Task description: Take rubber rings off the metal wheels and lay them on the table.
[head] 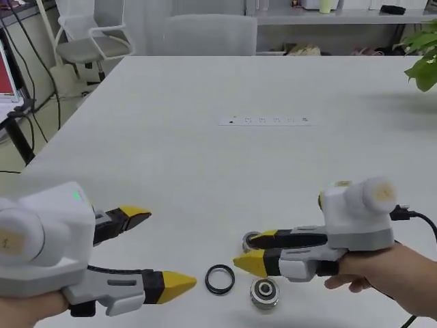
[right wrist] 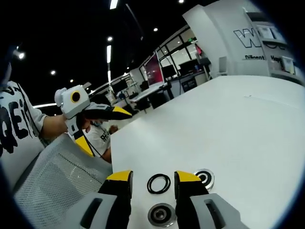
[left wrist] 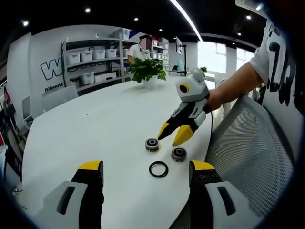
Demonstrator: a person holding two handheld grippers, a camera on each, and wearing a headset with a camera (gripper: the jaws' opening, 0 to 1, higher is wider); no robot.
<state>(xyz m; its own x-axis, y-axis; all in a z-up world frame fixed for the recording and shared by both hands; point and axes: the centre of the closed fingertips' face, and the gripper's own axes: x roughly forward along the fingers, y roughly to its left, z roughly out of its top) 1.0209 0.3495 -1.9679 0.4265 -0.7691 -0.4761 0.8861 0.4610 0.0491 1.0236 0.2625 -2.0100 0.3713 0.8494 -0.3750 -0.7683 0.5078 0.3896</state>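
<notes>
Left gripper (head: 167, 247) jaws wide apart, right gripper (head: 244, 250) jaws slightly apart, both empty. Loose rubber ring (head: 220, 279) lies on the table (head: 205, 150) beside two metal wheels (head: 264, 292). Rings likely light and stretchy: pinch the outer edge. Wheels rigid and may roll.

White table (head: 205, 157): 1 black rubber ring (head: 220, 279) flat, 2 metal wheels (head: 264, 292) just beside.

a black rubber ring (head: 220, 279) is lying on a white table (head: 205, 157); the left gripper (head: 169, 247) and right gripper (head: 244, 250) are showing yellow tips.
</notes>
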